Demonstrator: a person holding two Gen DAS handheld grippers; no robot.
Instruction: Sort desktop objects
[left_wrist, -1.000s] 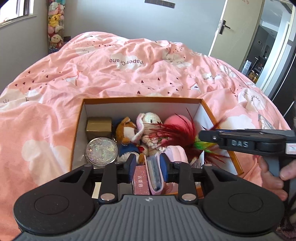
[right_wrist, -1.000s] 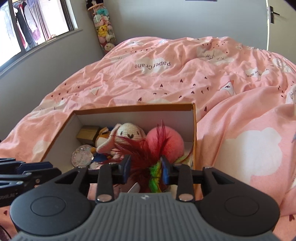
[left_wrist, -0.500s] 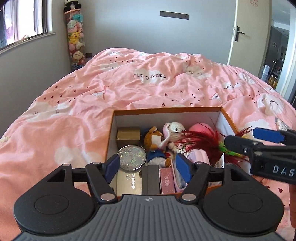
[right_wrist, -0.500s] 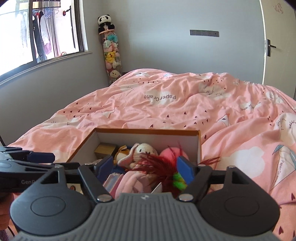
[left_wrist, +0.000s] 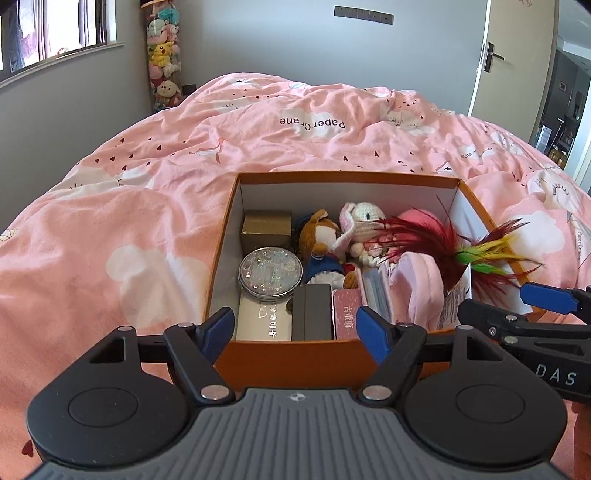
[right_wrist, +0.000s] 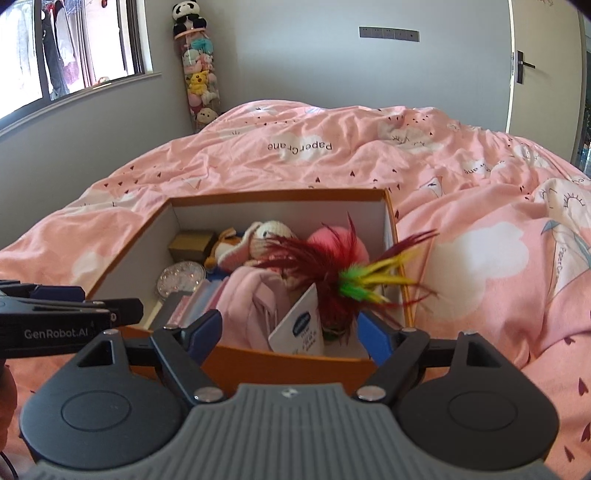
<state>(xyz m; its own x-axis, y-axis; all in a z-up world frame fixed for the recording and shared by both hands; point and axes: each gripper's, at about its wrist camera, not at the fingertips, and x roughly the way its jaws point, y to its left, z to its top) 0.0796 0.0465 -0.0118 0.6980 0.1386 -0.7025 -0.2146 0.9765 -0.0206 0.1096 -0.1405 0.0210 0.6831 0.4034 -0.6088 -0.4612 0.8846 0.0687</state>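
An orange box (left_wrist: 288, 354) on the bed holds a pink wallet (left_wrist: 376, 291), a red feather toy (left_wrist: 417, 240), a round silver tin (left_wrist: 269, 271), a gold box (left_wrist: 266, 229), a crochet bunny (left_wrist: 362, 218) and flat boxes. My left gripper (left_wrist: 295, 328) stands open just in front of the box's near wall, nothing between its pads. My right gripper (right_wrist: 290, 328) is open too, at the near right corner. The feather toy (right_wrist: 332, 273) and a white tag (right_wrist: 301, 325) lie beyond it, untouched. Each view shows the other gripper's fingers (left_wrist: 546, 297) (right_wrist: 55, 293) at its edge.
A rumpled pink duvet (left_wrist: 147, 206) covers the bed all around the box. A tall clear tube of plush toys (right_wrist: 197, 77) stands by the far wall. There is a window (right_wrist: 74, 48) at the left and a door (left_wrist: 513, 62) at the right.
Both grippers have opened wide and drawn back from the box. The left one let go of the pink wallet and the right one let go of the feather toy; both things now rest inside.
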